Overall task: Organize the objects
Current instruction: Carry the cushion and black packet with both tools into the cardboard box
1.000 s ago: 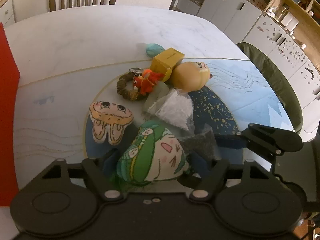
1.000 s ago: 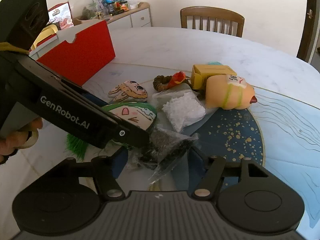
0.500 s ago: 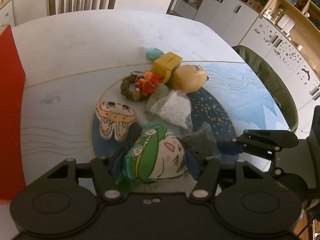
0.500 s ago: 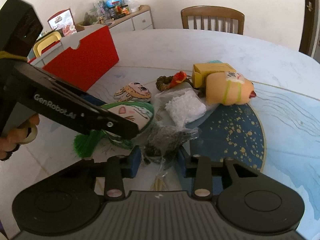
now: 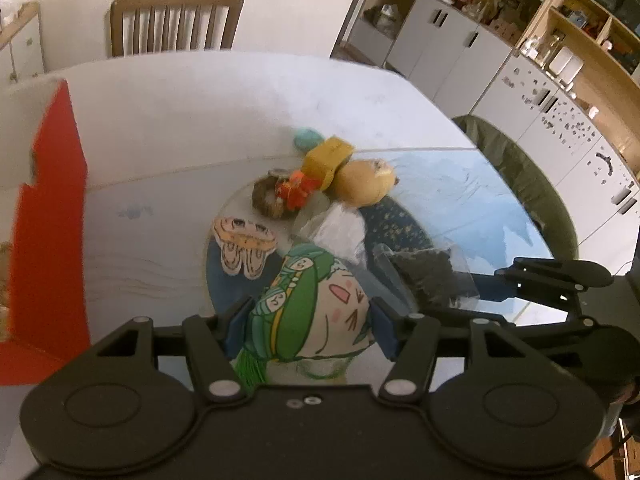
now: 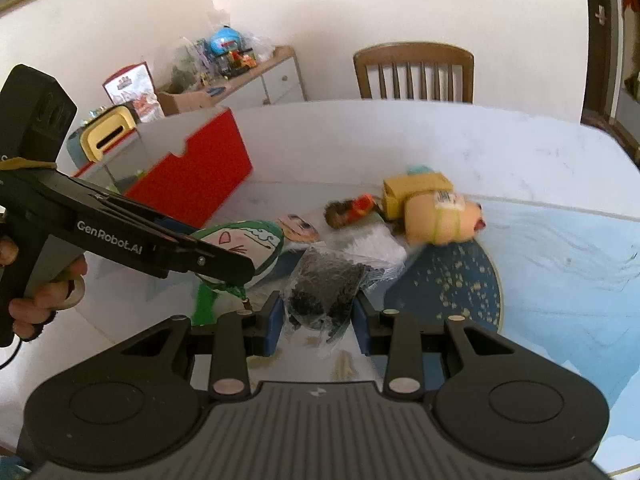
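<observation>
Two grippers work over a white oval table (image 5: 192, 92) partly covered by a blue-and-white printed mat (image 6: 560, 264). A red storage box (image 6: 192, 172) stands near the table's left edge, its front wall notched at the top. The left gripper (image 5: 308, 320) pinches a green-haired cartoon plush pillow (image 5: 316, 304) between its blue-padded fingers (image 5: 236, 326); the pillow is raised off the mat, green tassel hanging below. The right gripper (image 6: 316, 320) is closed on a clear plastic bag of dark granules (image 6: 324, 284), its blue pads (image 6: 269, 326) pressing the bag's sides. A hand (image 6: 48, 292) grips the left gripper's handle.

Towards the middle of the table, on the mat, the remaining things lie clustered: a tan round plush toy (image 6: 440, 216) on its side, touching a yellow cardboard box (image 6: 412, 188), with a small teal object (image 5: 306, 138) just behind the box. A bag of white granules (image 5: 340, 232) lies beside the tan plush. A flat cartoon-face plush with a tan fringe (image 5: 244, 248) lies towards the red box, and an orange toy (image 5: 298, 188) rests on a brown woven ring (image 5: 270, 200).
</observation>
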`<state>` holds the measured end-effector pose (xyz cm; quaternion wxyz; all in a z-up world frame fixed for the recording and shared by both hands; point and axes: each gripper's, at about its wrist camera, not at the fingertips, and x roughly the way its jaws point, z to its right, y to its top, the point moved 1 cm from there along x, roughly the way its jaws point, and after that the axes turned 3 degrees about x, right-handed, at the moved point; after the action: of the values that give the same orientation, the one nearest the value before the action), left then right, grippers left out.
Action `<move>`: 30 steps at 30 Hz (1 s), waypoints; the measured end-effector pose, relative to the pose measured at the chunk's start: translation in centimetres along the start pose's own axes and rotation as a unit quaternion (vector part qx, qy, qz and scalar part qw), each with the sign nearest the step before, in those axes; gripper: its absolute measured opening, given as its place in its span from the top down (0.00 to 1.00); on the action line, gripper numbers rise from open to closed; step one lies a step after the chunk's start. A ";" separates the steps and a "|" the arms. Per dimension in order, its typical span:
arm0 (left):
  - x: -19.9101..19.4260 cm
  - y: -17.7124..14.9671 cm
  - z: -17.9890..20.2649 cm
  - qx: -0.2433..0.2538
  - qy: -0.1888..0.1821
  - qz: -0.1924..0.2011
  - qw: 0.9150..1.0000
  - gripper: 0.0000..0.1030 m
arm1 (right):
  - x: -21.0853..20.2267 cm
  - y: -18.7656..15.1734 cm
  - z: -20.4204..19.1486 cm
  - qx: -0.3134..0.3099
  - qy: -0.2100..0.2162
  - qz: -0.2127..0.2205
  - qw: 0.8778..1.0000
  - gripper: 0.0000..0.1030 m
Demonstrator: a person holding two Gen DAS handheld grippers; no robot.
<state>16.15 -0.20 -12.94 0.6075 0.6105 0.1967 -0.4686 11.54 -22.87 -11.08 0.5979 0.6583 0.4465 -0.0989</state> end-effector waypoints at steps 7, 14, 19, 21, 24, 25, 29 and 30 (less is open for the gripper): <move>-4.4 0.6 0.2 -0.001 0.001 0.026 1.000 0.41 | -2.5 1.7 -3.1 -0.019 0.006 0.008 1.000 0.66; -8.4 1.1 -1.5 -0.013 0.009 0.047 0.999 0.41 | -3.9 3.9 -6.3 -0.028 0.014 0.017 0.999 0.66; -11.0 1.1 -3.9 -0.027 0.021 0.056 0.998 0.41 | -3.9 5.3 -8.8 -0.040 0.020 0.019 0.999 0.66; -11.9 1.1 -5.0 -0.033 0.027 0.061 0.997 0.41 | -3.7 5.8 -9.6 -0.043 0.023 0.019 0.999 0.66; -13.3 1.1 -6.8 -0.041 0.033 0.069 0.996 0.41 | -3.2 6.6 -11.1 -0.050 0.030 0.020 0.998 0.66; -13.8 1.1 -7.3 -0.043 0.036 0.072 0.996 0.41 | -3.0 6.9 -11.6 -0.052 0.031 0.020 0.998 0.66; -15.4 1.3 -9.7 -0.052 0.048 0.085 0.994 0.41 | -2.0 7.9 -13.3 -0.060 0.039 0.019 0.997 0.66; -15.8 1.3 -10.3 -0.053 0.052 0.087 0.993 0.41 | -1.6 8.2 -13.8 -0.062 0.041 0.019 0.997 0.66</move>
<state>13.06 14.30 -1.23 0.6665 0.6157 0.1987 -0.3704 10.77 -10.61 -0.61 0.6207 0.6315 0.4634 -0.0326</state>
